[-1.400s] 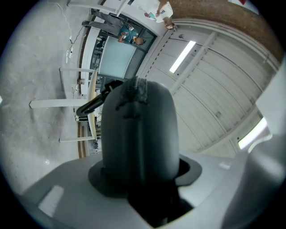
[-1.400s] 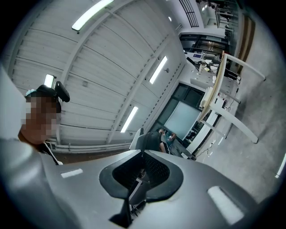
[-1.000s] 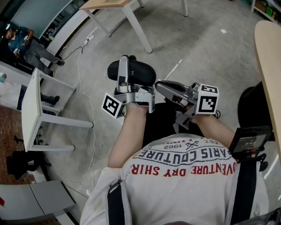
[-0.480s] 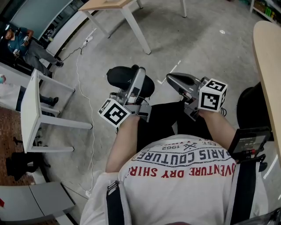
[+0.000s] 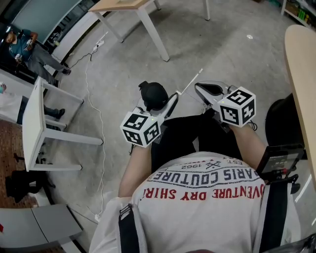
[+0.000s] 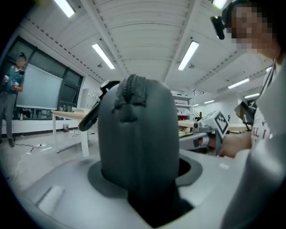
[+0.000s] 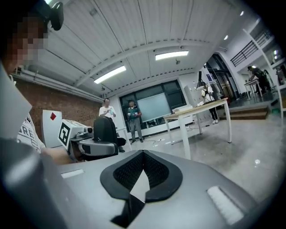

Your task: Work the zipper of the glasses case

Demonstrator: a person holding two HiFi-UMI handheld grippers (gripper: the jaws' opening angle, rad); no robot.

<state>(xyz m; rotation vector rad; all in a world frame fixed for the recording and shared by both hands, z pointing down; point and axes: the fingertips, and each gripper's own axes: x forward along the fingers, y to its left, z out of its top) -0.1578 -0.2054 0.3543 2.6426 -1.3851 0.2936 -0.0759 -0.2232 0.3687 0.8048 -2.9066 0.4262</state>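
Observation:
The black glasses case [image 5: 153,95] sticks out of my left gripper [image 5: 165,105], which is shut on it above the person's lap. In the left gripper view the case [image 6: 136,147] fills the middle, upright between the jaws, with its zipper [image 6: 130,89] running over its top. My right gripper [image 5: 210,91] hovers to the right of the case, apart from it. Its jaws have just been closing and now stand shut with nothing between them [image 7: 143,155]. From the right gripper view, the left gripper with the case [image 7: 105,129] shows at the left.
A white-legged table [image 5: 143,10] stands ahead, a small white table [image 5: 37,118] at the left, and a wooden tabletop [image 5: 301,74] along the right edge. A cable [image 5: 96,99] runs across the grey floor. A seated person [image 5: 24,44] is at the far left.
My left gripper has rolled and sunk, so its marker cube now faces up and the case shows end-on. The right gripper has moved right and down, and its jaws have closed.

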